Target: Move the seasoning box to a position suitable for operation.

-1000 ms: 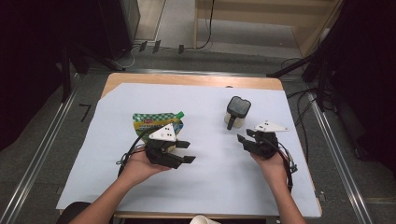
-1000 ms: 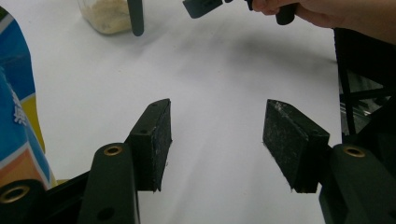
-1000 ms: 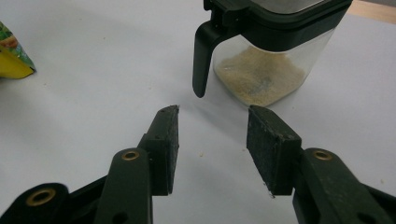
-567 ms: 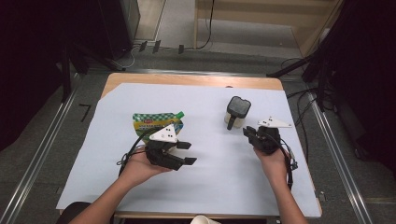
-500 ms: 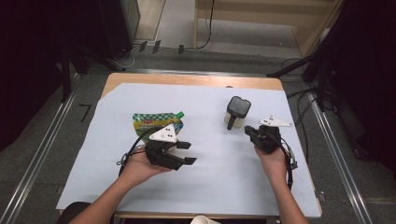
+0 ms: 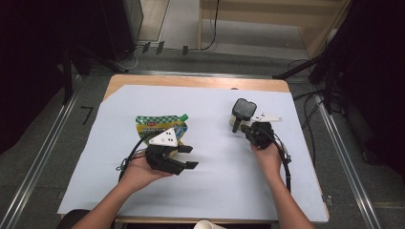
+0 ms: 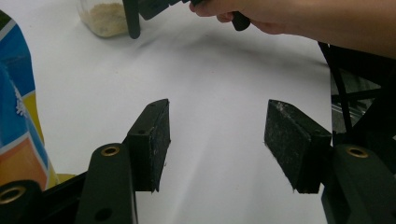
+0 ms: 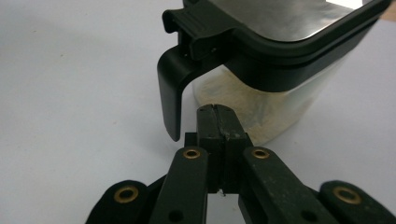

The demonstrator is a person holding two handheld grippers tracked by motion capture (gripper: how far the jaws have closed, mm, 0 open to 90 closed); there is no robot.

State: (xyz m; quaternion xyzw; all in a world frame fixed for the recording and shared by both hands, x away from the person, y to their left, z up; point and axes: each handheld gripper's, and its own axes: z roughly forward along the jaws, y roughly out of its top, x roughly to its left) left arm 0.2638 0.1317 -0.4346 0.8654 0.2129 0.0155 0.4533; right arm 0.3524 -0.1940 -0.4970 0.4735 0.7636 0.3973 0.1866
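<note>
1. Right tool (image 6: 246,128): jaws pressed flat together, nothing between them; tips just short of the jar (image 8: 261,93), below its lid latch (image 8: 175,79) in the right gripper view.
2. Jar: clear glass, black hinged lid (image 6: 244,109), pale grainy contents low inside; upright on the white sheet (image 6: 215,191) covering the tabletop (image 6: 191,81), right of centre.
3. Contact between right tool and jar: not resolvable from the high view; appears just apart in the right gripper view.
4. Left tool (image 6: 189,157): jaws spread wide, empty, held low over the sheet, pointing toward the right hand (image 6: 267,157).
5. Green checked pouch (image 6: 160,125): flat on the sheet, just behind the left tool; blue and orange edge at the left of the left gripper view.
6. Left hand (image 6: 138,172): gripping the left tool from below.
</note>
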